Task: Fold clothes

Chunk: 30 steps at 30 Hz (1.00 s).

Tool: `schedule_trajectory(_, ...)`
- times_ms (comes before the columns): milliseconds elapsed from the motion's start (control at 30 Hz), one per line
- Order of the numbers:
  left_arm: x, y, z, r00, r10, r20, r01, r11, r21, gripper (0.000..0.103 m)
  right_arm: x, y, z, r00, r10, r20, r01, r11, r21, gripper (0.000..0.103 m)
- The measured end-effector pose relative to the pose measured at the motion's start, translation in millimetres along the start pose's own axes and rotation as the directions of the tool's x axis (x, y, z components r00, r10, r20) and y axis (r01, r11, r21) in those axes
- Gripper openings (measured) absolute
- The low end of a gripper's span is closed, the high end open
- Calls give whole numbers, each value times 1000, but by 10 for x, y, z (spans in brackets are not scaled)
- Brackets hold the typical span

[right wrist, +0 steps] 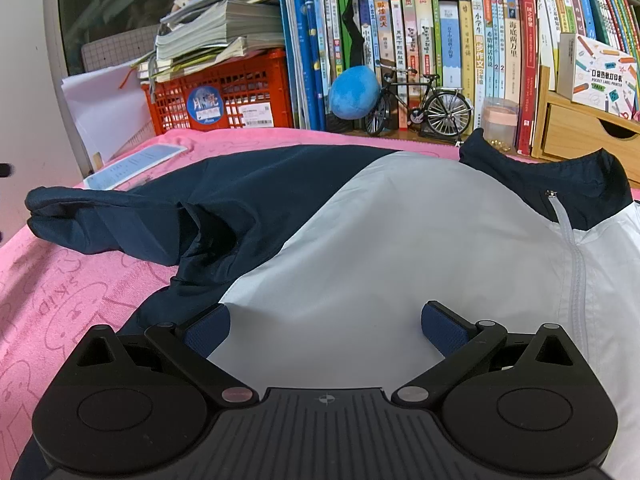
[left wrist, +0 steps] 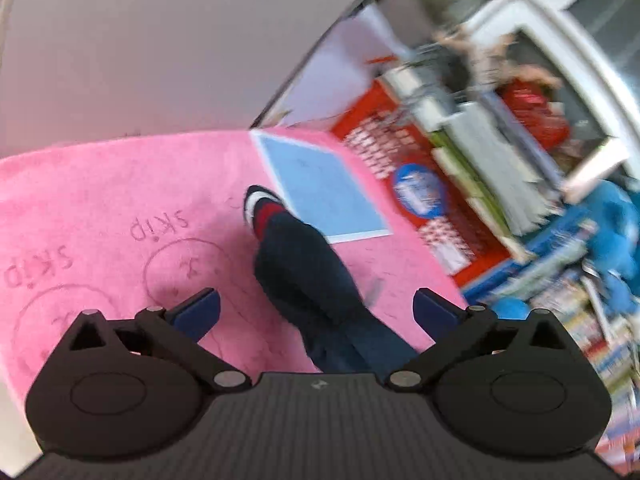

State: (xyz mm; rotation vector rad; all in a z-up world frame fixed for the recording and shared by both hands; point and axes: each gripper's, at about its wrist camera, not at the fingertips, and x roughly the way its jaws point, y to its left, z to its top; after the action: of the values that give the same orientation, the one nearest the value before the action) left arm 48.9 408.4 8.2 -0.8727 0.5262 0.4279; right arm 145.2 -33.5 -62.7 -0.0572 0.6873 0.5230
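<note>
navy/white jacket lies spread on pink towel, collar w/ zip toward the far right edge, one navy sleeve w/ red-white cuff stretched toward the far left corner beside a blue sheet. left gripper fingers spread wide, empty, over the sleeve; right gripper fingers spread wide, empty, over white front panel. bkgd past far edge: red crate, books, model bicycle.
</note>
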Motion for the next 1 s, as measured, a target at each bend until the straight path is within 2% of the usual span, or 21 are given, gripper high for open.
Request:
schedule_trajectory(33, 109, -25, 37, 1000, 17, -11, -17, 1000, -8, 101, 0, 0, -1, 1000, 1, 0, -1, 1000, 1, 103)
schedule_trajectory(67, 212, -35, 55, 1000, 17, -14, -17, 1000, -8, 89, 2, 0, -2, 1000, 1, 0, -1, 1000, 1, 103)
schedule_trajectory(100, 314, -44, 73, 1000, 16, -17, -16, 1000, -8, 76, 3, -1, -4, 1000, 2, 1, -2, 1000, 2, 103)
schedule_trajectory(133, 417, -52, 90, 1000, 15, -20, -15, 1000, -7, 49, 4, -1, -5, 1000, 2, 1, -2, 1000, 2, 103)
schedule_trajectory(167, 518, -102, 109, 999, 21, -38, -21, 1000, 1, 34, 3, 1, -7, 1000, 2, 1, -2, 1000, 2, 103)
schedule_trajectory(200, 571, -154, 121, 999, 12, -38, -12, 1000, 5, 27, 3, 0, -8, 1000, 3, 1, -3, 1000, 3, 103)
schedule_trajectory(233, 578, -216, 137, 1000, -8, -30, 8, 1000, 6, 13, 2, -1, -9, 1000, 4, 1, -4, 1000, 3, 103)
schedule_trajectory(300, 496, -468, 234, 996, -90, 5, 90, 996, 25, 9, -5, -10, -14, 1000, 9, 3, -9, 1000, 8, 103)
schedule_trajectory(333, 385, -607, 273, 986, -158, 45, 156, 987, 44, 9, -8, -17, -15, 1000, 12, 5, -12, 1000, 12, 103)
schedule_trajectory(367, 197, -745, 283, 962, -251, 103, 242, 965, 98, 9, -11, -23, -15, 1000, 15, 6, -15, 1000, 15, 103)
schedule_trajectory(400, 4, -882, 290, 925, -346, 156, 322, 933, 159, 9, -12, -26, -14, 1000, 16, 6, -16, 1000, 17, 103)
schedule_trajectory(467, -408, -1010, 180, 824, -513, 242, 440, 847, 298, 10, -11, -23, -11, 1000, 14, 5, -15, 1000, 15, 103)
schedule_trajectory(533, -584, -962, 34, 777, -556, 296, 438, 814, 380, 13, -9, -17, -12, 1000, 11, 4, -11, 1000, 11, 103)
schedule_trajectory(567, -577, -888, -40, 787, -521, 329, 384, 832, 400, 14, -8, -14, -12, 1000, 10, 3, -10, 1000, 8, 103)
schedule_trajectory(633, -365, -696, -67, 856, -389, 340, 255, 891, 376, 14, -3, -8, -10, 1000, 6, 1, -6, 1000, 5, 103)
schedule_trajectory(667, -130, -530, -26, 908, -274, 316, 171, 933, 317, 15, 0, -4, -9, 1000, 5, 0, -5, 1000, 3, 103)
schedule_trajectory(700, 77, -363, 26, 943, -186, 276, 115, 960, 254, 14, 1, -1, -8, 1000, 3, 0, -3, 1000, 2, 103)
schedule_trajectory(767, 489, 11, 115, 985, -38, 167, 20, 994, 108, 13, 5, 4, -7, 1000, 1, -1, -1, 1000, -1, 103)
schedule_trajectory(833, 665, 269, 113, 993, 2, 118, -2, 1000, 8, 11, 8, 8, -7, 1000, -1, -2, 1, 1000, -3, 103)
schedule_trajectory(867, 693, 326, 92, 992, -1, 123, 0, 1000, 6, 11, 9, 9, -7, 1000, -2, -2, 2, 1000, -4, 103)
schedule_trajectory(1000, 706, 191, 97, 984, 31, 175, -51, 993, 111, 11, 10, 6, -13, 1000, -4, -3, 4, 1000, -6, 103)
